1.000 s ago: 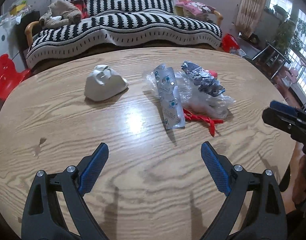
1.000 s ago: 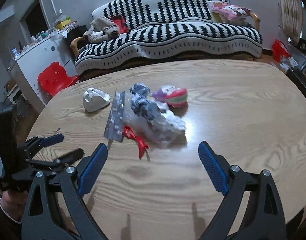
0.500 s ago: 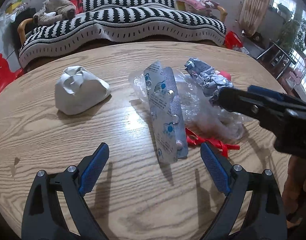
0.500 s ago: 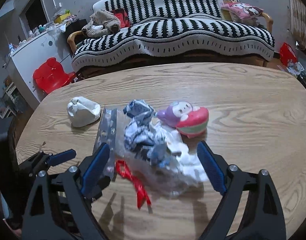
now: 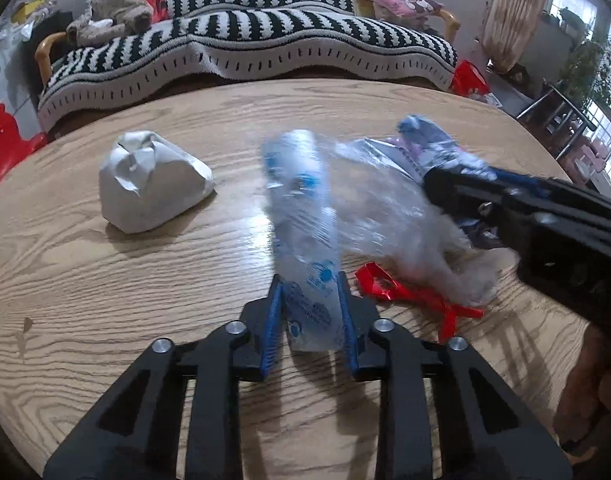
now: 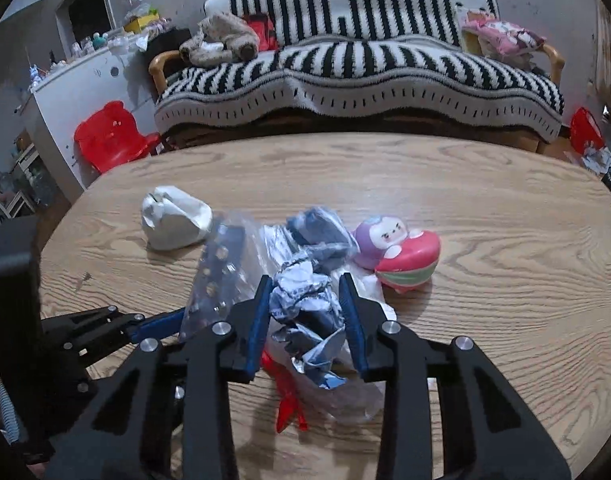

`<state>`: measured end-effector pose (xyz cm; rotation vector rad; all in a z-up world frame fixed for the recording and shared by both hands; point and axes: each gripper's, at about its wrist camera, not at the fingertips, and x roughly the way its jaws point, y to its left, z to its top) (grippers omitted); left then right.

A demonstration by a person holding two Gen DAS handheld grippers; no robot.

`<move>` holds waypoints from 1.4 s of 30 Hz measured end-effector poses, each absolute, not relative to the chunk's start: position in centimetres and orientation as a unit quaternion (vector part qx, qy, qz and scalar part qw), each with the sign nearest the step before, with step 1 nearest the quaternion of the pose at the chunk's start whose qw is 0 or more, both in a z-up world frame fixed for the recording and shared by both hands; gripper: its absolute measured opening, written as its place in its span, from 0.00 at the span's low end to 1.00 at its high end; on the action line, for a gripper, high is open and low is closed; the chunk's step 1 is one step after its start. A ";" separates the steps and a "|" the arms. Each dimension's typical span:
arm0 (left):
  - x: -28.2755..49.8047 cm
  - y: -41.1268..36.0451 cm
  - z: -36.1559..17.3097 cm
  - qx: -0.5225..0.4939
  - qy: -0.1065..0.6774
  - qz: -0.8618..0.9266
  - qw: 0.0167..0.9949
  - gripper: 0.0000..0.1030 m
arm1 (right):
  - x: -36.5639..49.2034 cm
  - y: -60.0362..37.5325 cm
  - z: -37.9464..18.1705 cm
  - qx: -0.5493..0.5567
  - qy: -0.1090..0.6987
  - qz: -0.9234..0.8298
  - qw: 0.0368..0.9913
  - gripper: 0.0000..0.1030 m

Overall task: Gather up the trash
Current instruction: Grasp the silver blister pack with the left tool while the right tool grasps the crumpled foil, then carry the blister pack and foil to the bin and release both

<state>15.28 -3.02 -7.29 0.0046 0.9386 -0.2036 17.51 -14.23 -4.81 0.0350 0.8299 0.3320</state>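
On the wooden table (image 5: 85,300) my left gripper (image 5: 310,304) is shut on a silver-and-blue blister pack (image 5: 305,240), which lifts at its far end and looks blurred. My right gripper (image 6: 305,304) is shut on a crumpled blue-and-white wrapper (image 6: 309,300) lying in clear plastic film (image 5: 385,208). The right gripper also shows in the left wrist view (image 5: 525,208), and the blister pack shows in the right wrist view (image 6: 217,276). A red ribbon (image 5: 417,296) lies under the film. A crumpled white paper ball (image 5: 149,184) sits to the left, apart from both grippers.
A pink and purple squishy toy (image 6: 397,252) lies right of the wrapper. A striped sofa (image 6: 357,80) stands behind the table, with a red plastic chair (image 6: 109,136) at its left. The table's front edge is close under both grippers.
Both grippers moved forward and closed. The left closed on the blister pack and is lifting it; the right closed on the crumpled wrapper in the film.
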 end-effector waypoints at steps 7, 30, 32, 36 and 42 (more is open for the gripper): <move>14.0 -1.9 -5.0 -0.013 0.432 -0.097 0.897 0.21 | 15.3 -15.0 -2.0 0.038 0.369 0.172 0.913 0.32; 8.0 -11.4 -0.6 0.030 0.400 -0.194 0.895 0.21 | 1.3 -29.8 1.8 0.059 0.355 0.053 0.931 0.32; 6.9 -14.4 -0.5 0.039 0.397 -0.220 0.890 0.21 | -0.8 -32.9 2.1 0.067 0.353 0.025 0.933 0.32; 4.8 -20.5 -0.7 0.061 0.393 -0.274 0.876 0.21 | -5.1 -38.8 2.1 0.091 0.349 -0.031 0.932 0.32; 0.4 -30.6 -2.1 0.097 0.393 -0.362 0.840 0.21 | -11.3 -47.3 1.0 0.125 0.361 -0.114 0.917 0.32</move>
